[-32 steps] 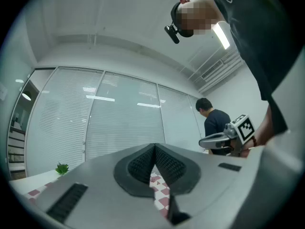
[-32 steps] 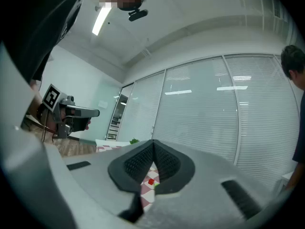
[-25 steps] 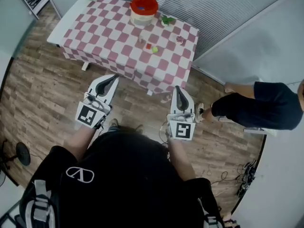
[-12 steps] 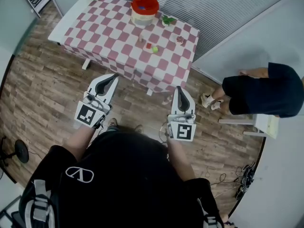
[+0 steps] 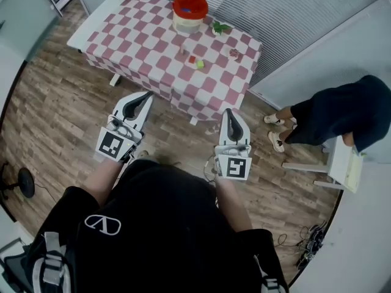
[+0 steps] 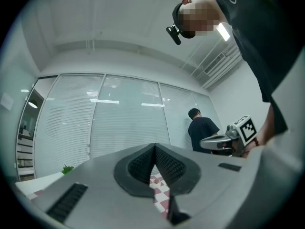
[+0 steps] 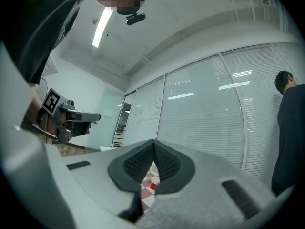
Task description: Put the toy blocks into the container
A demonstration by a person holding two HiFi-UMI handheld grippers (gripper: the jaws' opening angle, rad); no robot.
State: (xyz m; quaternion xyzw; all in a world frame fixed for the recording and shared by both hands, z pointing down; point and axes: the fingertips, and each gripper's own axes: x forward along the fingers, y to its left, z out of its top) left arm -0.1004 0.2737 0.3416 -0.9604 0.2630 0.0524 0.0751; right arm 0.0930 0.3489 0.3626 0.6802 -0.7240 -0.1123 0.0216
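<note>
The checked bench (image 5: 153, 47) stands in front of me. My left gripper (image 5: 148, 95) and my right gripper (image 5: 230, 112) are near its front edge. Both sets of jaws are pressed together and hold nothing. The container (image 5: 189, 14) with the red top sits at the far side of the bench. The small toy blocks (image 5: 195, 61) lie on the bench in front of it, well apart from my jaws.
</note>
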